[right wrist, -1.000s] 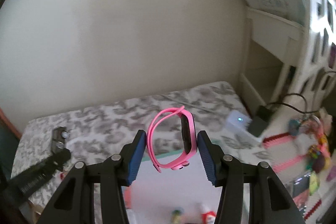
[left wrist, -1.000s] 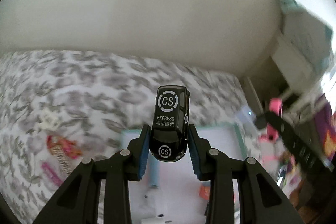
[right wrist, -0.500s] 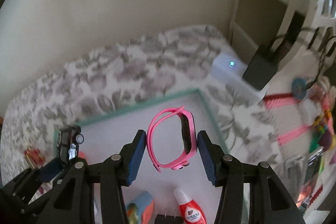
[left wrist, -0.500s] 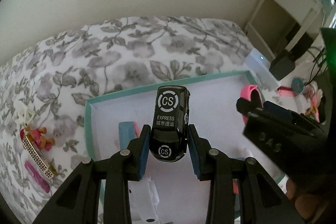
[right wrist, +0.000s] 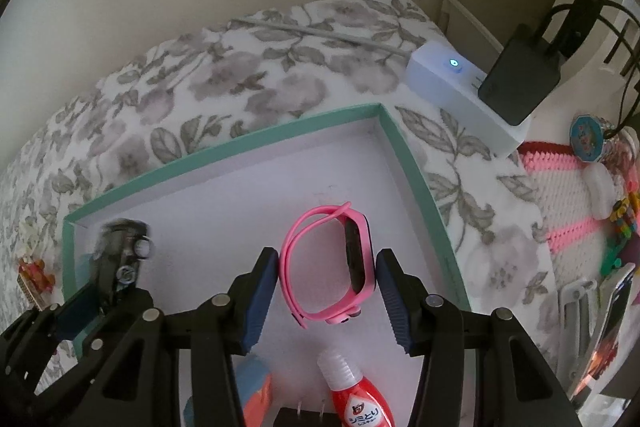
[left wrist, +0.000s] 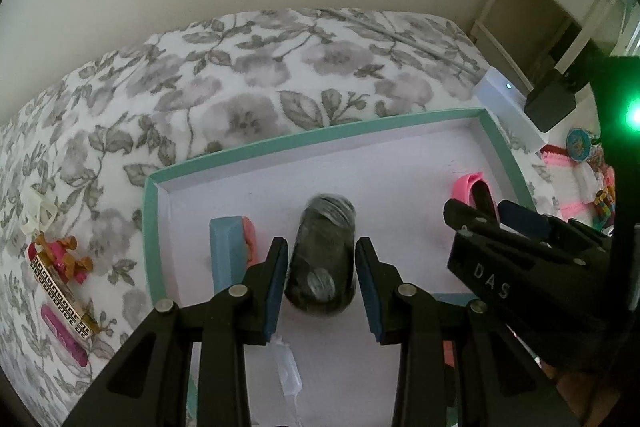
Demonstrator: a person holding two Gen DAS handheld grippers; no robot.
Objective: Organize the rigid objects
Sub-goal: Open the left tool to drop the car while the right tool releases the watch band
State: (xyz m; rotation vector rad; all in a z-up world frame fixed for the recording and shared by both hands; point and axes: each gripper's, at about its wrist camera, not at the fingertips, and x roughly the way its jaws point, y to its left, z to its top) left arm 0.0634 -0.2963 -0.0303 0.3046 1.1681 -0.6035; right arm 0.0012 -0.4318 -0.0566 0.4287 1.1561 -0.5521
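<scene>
A black toy car (left wrist: 320,255) sits between the blue pads of my left gripper (left wrist: 322,283), which is shut on it. The car is blurred in both views, while the fingers are sharp. It hangs low over the white floor of a teal-rimmed box (left wrist: 320,135). My right gripper (right wrist: 328,279) is shut on a pink watch (right wrist: 320,267), one pad on the strap and one on the case. It holds the watch over the right half of the box (right wrist: 224,151). The left wrist view shows the watch (left wrist: 466,187) at right, and the right wrist view shows the car (right wrist: 120,259) at left.
In the box lie a blue-and-pink block (left wrist: 230,247), a clear plastic piece (left wrist: 286,367) and a red bottle (right wrist: 356,399). Small toys (left wrist: 60,259) lie on the floral cloth to the left. A white power strip (right wrist: 452,83) with a black adapter (right wrist: 520,83) stands to the right.
Both grippers have come down toward the box and tipped more steeply. The car, sharp before, now looks blurred between the left pads. The watch sits unchanged in the right grip.
</scene>
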